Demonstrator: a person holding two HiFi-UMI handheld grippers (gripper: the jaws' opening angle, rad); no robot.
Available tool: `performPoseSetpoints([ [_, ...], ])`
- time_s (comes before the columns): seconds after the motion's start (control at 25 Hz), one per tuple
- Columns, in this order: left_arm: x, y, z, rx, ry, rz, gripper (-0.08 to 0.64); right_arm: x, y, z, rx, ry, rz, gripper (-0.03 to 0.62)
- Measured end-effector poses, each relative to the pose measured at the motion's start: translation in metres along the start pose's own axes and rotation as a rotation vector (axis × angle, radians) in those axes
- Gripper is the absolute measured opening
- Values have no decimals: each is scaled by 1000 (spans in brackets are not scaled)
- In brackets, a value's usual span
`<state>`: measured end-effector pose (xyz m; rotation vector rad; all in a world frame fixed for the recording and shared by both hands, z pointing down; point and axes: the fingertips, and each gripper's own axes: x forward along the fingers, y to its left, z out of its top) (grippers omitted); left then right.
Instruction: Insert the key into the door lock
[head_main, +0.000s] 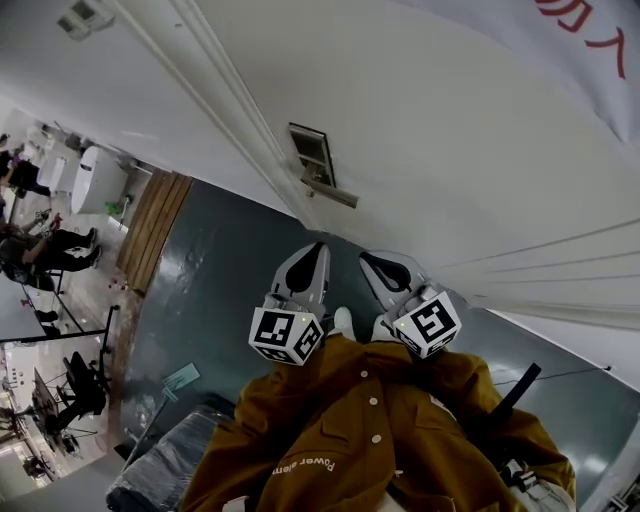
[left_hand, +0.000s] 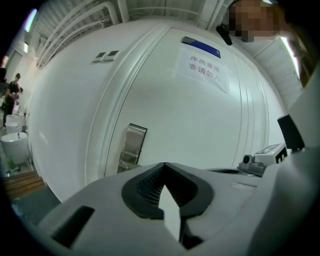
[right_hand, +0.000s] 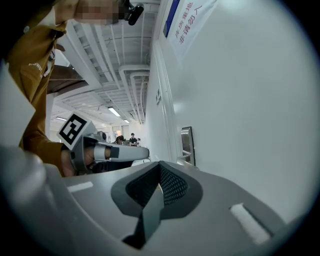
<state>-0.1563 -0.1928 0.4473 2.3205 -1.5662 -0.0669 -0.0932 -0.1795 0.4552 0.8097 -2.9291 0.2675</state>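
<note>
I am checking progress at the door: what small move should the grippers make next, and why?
Probably fetch the key first, not advance. The left gripper and the right gripper are both shut, and no key shows between their jaws in any view. The lock plate on the door stands ahead of them, untouched.

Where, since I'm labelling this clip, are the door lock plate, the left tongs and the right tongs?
door lock plate (head_main: 312, 150): head view, middle of the metal plate.
left tongs (head_main: 320, 248): head view, where its tips meet.
right tongs (head_main: 367, 258): head view, where its tips meet.
</note>
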Motion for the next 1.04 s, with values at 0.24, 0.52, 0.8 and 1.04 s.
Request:
performPoseSetpoints([
  [0.24, -12, -25, -10, 8, 21, -18, 0, -9, -2, -2, -3, 5, -17, 5],
  [0.52, -18, -31, -19, -49, 30, -26, 0, -14, -2, -8, 12, 11, -23, 5],
  [0.8, -18, -40, -23, -56, 37, -48, 0, -19, -3, -9, 15, 12, -32, 5],
  [1.04, -20, -42, -22, -68, 35, -52, 0, -20, -2, -7, 15, 4, -33, 5],
])
